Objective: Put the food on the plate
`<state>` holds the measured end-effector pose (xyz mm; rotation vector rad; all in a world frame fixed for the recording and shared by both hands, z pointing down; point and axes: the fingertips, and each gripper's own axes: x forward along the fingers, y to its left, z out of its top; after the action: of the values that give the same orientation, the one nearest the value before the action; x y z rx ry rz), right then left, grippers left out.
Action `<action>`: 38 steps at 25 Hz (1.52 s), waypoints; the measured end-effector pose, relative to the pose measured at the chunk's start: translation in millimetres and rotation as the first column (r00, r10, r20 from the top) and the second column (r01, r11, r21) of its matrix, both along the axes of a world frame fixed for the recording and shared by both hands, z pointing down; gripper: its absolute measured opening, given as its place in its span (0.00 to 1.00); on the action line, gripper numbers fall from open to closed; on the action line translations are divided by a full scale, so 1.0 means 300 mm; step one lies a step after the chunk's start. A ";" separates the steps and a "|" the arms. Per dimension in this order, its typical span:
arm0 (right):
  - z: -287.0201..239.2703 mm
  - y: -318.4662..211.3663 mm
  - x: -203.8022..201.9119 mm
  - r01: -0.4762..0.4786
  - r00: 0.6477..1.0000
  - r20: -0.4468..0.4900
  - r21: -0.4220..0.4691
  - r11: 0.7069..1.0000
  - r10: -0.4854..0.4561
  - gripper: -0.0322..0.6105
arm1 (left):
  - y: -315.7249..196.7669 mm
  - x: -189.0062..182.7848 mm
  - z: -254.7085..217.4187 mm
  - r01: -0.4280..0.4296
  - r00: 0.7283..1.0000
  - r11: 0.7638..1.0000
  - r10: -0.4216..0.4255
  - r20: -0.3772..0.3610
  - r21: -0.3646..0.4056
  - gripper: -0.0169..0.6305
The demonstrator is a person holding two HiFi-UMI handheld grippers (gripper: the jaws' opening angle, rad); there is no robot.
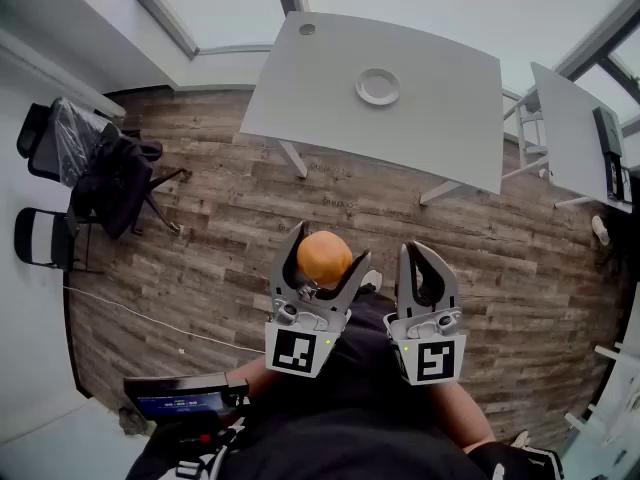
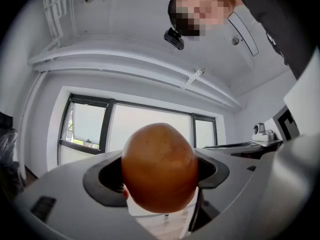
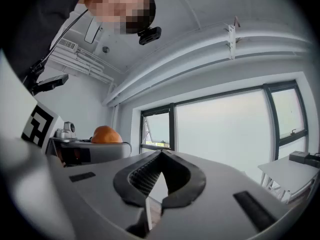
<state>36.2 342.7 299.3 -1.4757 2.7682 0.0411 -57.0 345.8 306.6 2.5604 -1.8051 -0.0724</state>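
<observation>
Left fingers (image 2: 102, 185) clasp fruit (image 2: 159, 166), long axis upright

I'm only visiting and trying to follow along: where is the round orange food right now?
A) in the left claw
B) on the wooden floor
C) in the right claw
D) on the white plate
A: the orange food sits clamped between the jaws of the left claw, while the plate has nothing on it and the right claw holds nothing.
</observation>
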 end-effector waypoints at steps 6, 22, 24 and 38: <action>0.007 0.002 -0.006 0.046 0.999 0.024 -0.002 0.999 -0.046 0.05 | 0.000 0.009 0.018 0.013 1.000 1.000 -0.013 0.001 -0.007 0.57; 0.028 0.004 0.041 0.081 0.996 0.045 -0.019 0.997 -0.080 0.05 | 0.016 0.047 0.034 0.057 0.998 0.998 -0.056 0.020 -0.005 0.57; 0.024 -0.004 0.048 0.076 0.996 0.046 -0.011 0.997 -0.076 0.05 | 0.014 0.045 0.038 0.065 0.998 0.998 -0.065 0.020 -0.010 0.57; 0.029 -0.033 0.108 0.077 0.996 0.042 -0.018 0.997 -0.076 0.05 | -0.033 -0.022 0.019 0.171 0.985 0.985 -0.171 0.012 -0.005 0.57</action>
<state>68.7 332.9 308.0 -1.3573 2.7969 -0.0174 -63.7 335.8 312.2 2.4008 -2.0221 -0.0526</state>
